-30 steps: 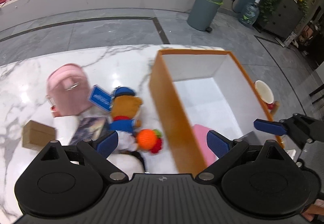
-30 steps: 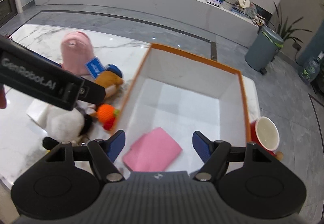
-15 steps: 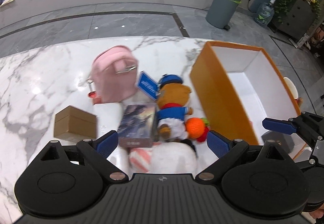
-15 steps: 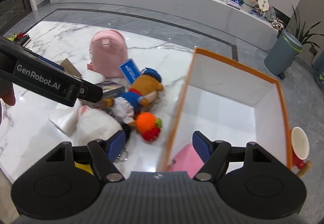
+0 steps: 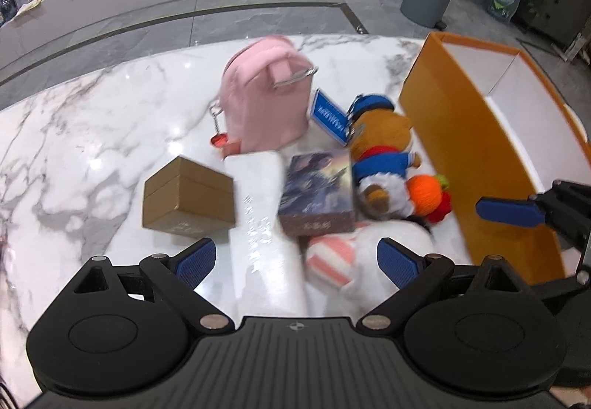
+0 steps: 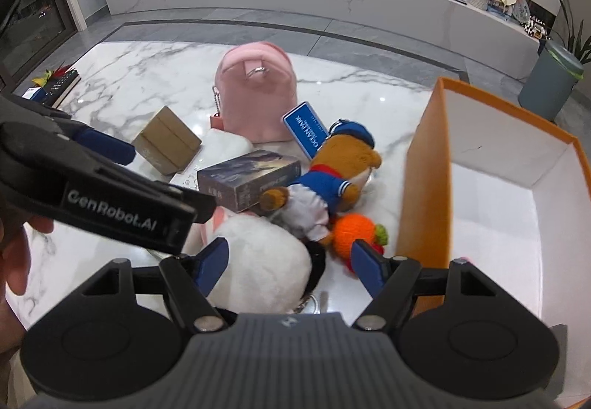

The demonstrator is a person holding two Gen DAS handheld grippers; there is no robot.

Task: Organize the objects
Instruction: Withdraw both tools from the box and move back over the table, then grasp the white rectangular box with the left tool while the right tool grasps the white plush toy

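On the marble table a pink backpack lies flat, handle ring up. Against its near right corner leans a blue card. A teddy in blue cap and sailor suit lies on its back beside the orange box, which stands open, white inside. An orange knitted toy lies at the teddy's feet, touching the box wall. A dark printed box lies left of the teddy; a brown carton further left. A white plush lies nearest.
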